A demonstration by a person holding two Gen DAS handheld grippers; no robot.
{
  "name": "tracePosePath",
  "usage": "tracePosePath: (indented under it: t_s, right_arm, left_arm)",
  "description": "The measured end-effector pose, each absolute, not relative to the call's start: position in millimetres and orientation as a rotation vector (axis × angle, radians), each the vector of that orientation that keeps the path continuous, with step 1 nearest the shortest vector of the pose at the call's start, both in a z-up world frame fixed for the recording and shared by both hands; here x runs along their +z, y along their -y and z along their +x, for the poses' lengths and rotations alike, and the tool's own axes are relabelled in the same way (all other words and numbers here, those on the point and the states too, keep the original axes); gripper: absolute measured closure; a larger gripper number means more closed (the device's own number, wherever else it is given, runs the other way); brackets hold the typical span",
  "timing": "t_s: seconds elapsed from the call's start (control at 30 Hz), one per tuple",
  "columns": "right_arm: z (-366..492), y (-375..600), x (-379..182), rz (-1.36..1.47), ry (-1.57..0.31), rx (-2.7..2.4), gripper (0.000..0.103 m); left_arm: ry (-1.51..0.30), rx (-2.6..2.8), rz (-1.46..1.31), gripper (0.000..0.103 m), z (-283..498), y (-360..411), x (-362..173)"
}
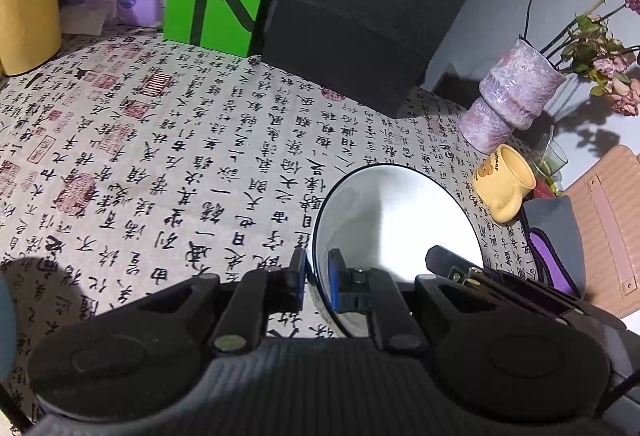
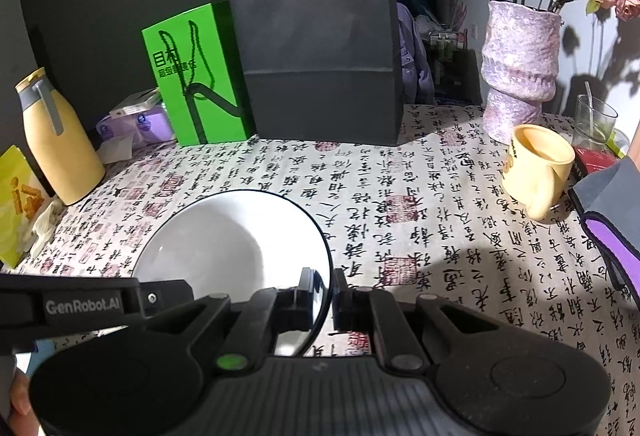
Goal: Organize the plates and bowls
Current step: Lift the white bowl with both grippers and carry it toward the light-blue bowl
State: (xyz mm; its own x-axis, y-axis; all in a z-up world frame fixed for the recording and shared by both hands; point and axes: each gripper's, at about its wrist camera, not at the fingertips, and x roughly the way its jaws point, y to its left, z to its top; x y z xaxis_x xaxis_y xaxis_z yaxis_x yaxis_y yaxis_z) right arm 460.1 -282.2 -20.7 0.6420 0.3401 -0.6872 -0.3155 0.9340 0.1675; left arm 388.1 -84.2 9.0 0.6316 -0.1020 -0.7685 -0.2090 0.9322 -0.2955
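A white bowl (image 1: 400, 220) with a thin dark rim hangs over the calligraphy tablecloth, gripped from both sides. My left gripper (image 1: 318, 282) is shut on its left rim, one blue pad inside the bowl and one outside. In the right wrist view the same bowl (image 2: 224, 244) fills the lower middle, and my right gripper (image 2: 325, 296) is shut on its right rim. The other gripper's black body, printed GenRobot.AI (image 2: 84, 306), reaches in from the left edge. The bowl's underside is hidden.
A black paper bag (image 2: 320, 48) and a green bag (image 2: 196, 76) stand at the back. A purple vase with dried roses (image 2: 520, 68), a yellow mug (image 2: 538, 166) and a glass (image 2: 594, 120) sit on the right. A yellow flask (image 2: 56, 140) stands on the left.
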Motion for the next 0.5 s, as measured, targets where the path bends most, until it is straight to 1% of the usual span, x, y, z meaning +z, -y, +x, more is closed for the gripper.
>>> tracePosePath:
  t_s: [0.5]
  right_arm:
    - [435.4, 253.5, -8.3, 0.013, -0.768, 0.402, 0.094]
  left_arm:
    - [-0.858, 0.081, -0.400, 0.091, 359.9, 54.7, 20.3]
